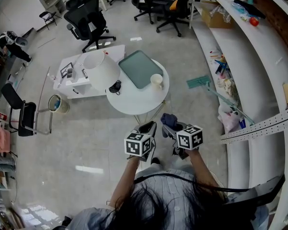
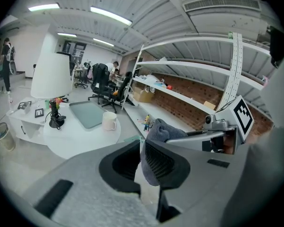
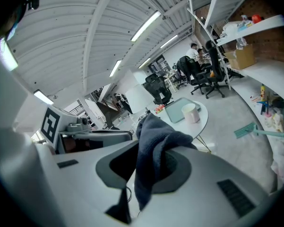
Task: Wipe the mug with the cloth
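We list: mug (image 1: 156, 80), upright on round desk (image 1: 129, 107), near its right edge, beside tray (image 1: 140, 68). Right gripper (image 3: 151, 150) fingers pinch cloth (image 3: 156, 136). Left gripper (image 2: 142, 151) fingers narrow, empty. Open floor (image 1: 96, 138) before desk.

Round white table (image 1: 134, 102) carries a grey-green rectangular tray (image 1: 140, 69), with a small black object (image 1: 115, 86) at its left edge. White conical lampshade (image 1: 101, 71) overlaps the table's left side. Low white cabinet (image 1: 67, 85) just beside it. Black office chair (image 1: 88, 18) farther back. Long curved white shelf (image 1: 239, 51) on the right. Teal flat mop head (image 1: 198, 82) lies on the floor between shelf and table.
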A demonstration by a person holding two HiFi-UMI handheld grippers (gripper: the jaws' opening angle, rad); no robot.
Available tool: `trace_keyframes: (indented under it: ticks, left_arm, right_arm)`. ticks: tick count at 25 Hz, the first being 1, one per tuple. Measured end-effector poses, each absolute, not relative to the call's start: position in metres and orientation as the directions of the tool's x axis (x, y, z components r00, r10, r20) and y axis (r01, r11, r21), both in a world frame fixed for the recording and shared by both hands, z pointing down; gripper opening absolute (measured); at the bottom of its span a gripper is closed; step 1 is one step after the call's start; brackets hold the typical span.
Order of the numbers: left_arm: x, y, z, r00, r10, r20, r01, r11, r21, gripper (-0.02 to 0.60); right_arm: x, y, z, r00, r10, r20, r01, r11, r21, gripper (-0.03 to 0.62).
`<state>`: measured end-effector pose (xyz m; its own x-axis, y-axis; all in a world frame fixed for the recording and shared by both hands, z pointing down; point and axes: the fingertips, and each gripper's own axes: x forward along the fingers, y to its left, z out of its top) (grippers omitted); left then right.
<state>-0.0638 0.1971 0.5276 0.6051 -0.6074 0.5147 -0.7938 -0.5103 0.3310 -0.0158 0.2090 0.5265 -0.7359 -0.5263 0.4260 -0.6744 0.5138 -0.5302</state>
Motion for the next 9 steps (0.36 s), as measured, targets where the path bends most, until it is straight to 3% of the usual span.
trace_keyframes:
  ticks: [9]
  left_arm:
    - [-0.0564, 0.1975, 0.5299, 0.599, -0.61, 0.519, -0.799, -0.495, 0.341, 0.048]
  right_arm:
    - [-0.0078, 0.21, 0.5334, -0.742, -0.513, 0.432, -0.668, 0.504, -0.548, 0.08]
